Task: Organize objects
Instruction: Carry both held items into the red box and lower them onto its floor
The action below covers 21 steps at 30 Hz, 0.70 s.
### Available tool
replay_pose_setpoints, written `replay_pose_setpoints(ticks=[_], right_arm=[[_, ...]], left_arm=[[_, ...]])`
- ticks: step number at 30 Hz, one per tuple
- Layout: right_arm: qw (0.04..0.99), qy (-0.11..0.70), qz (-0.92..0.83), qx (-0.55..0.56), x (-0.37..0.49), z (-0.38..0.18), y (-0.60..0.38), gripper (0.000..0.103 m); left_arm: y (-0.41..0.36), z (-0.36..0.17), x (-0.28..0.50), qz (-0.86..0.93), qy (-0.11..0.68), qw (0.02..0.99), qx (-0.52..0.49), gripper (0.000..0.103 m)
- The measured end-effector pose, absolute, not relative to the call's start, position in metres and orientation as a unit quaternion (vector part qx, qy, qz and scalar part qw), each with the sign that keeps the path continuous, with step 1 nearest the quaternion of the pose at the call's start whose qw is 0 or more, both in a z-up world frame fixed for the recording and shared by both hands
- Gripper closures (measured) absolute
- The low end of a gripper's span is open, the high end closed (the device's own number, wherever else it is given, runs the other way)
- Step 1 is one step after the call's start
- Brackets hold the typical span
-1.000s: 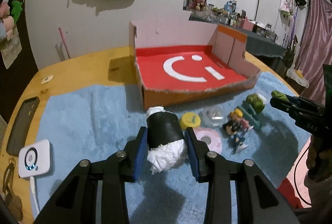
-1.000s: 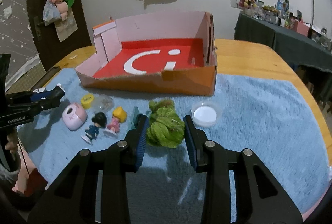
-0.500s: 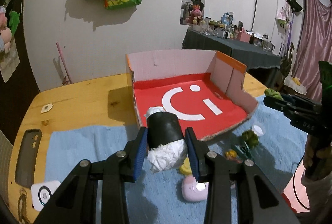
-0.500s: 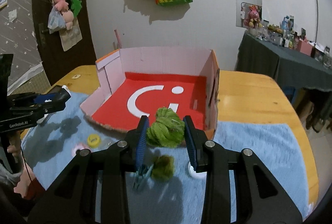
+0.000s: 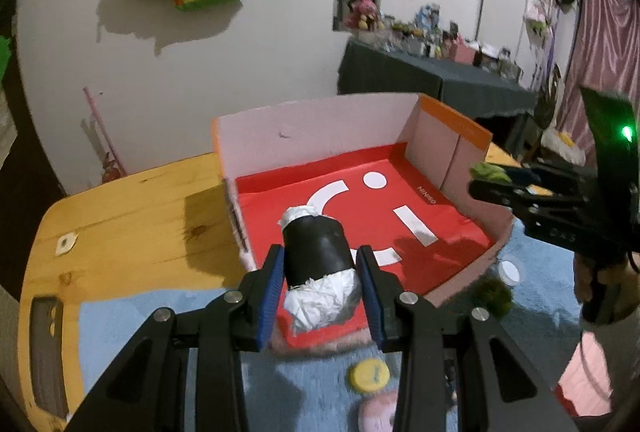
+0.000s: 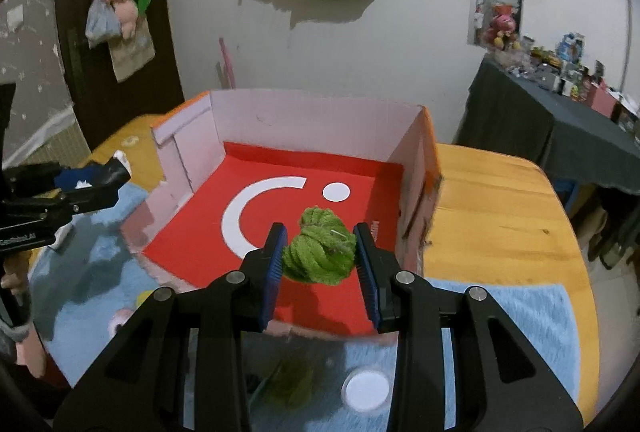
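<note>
My left gripper [image 5: 320, 260] is shut on a black roll stuffed with white paper [image 5: 318, 264], held in the air over the near left part of the open cardboard box [image 5: 320, 140] with a red floor. The right gripper [image 6: 320, 244] is shut on a ball of green yarn [image 6: 320, 252], hanging above the box's [image 6: 312, 124] red floor near its front right. Each view shows the other gripper at its edge: the right one [image 5: 492, 180] with green yarn, the left one [image 6: 116, 172] with white paper.
The box sits on a wooden table [image 5: 132, 208] partly covered by a blue fuzzy mat [image 6: 500, 316]. On the mat lie a yellow cap [image 5: 368, 374], a pink round toy [image 5: 380, 412], a white lid [image 6: 366, 388] and another green yarn ball [image 5: 492, 296]. A dark phone [image 5: 48, 348] lies at the table's left edge.
Both grippers have risen off the mat and moved forward over the box, each still carrying its object. The small toys on the mat have dropped toward the bottom of both views.
</note>
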State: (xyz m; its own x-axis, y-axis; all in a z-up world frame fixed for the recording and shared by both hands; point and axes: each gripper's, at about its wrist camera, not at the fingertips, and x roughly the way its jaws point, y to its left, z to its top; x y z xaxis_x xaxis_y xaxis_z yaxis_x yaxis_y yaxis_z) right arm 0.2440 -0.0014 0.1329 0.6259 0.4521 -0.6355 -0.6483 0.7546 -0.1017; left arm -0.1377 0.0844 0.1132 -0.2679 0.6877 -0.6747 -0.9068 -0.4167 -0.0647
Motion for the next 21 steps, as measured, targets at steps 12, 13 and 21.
replay_pose_setpoints(ticks=[12, 13, 21], right_arm=[[0.84, 0.397, 0.273, -0.251, 0.319, 0.092, 0.045, 0.07], [0.836, 0.401, 0.272, -0.257, 0.322, 0.089, 0.046, 0.07], [0.815, 0.43, 0.267, -0.28, 0.329, 0.067, 0.044, 0.07]], left_arm=[[0.157, 0.072, -0.157, 0.739, 0.279, 0.502, -0.352, 0.065], [0.16, 0.068, -0.158, 0.737, 0.287, 0.5, -0.353, 0.065], [0.169, 0.042, -0.165, 0.718, 0.325, 0.492, -0.37, 0.065]])
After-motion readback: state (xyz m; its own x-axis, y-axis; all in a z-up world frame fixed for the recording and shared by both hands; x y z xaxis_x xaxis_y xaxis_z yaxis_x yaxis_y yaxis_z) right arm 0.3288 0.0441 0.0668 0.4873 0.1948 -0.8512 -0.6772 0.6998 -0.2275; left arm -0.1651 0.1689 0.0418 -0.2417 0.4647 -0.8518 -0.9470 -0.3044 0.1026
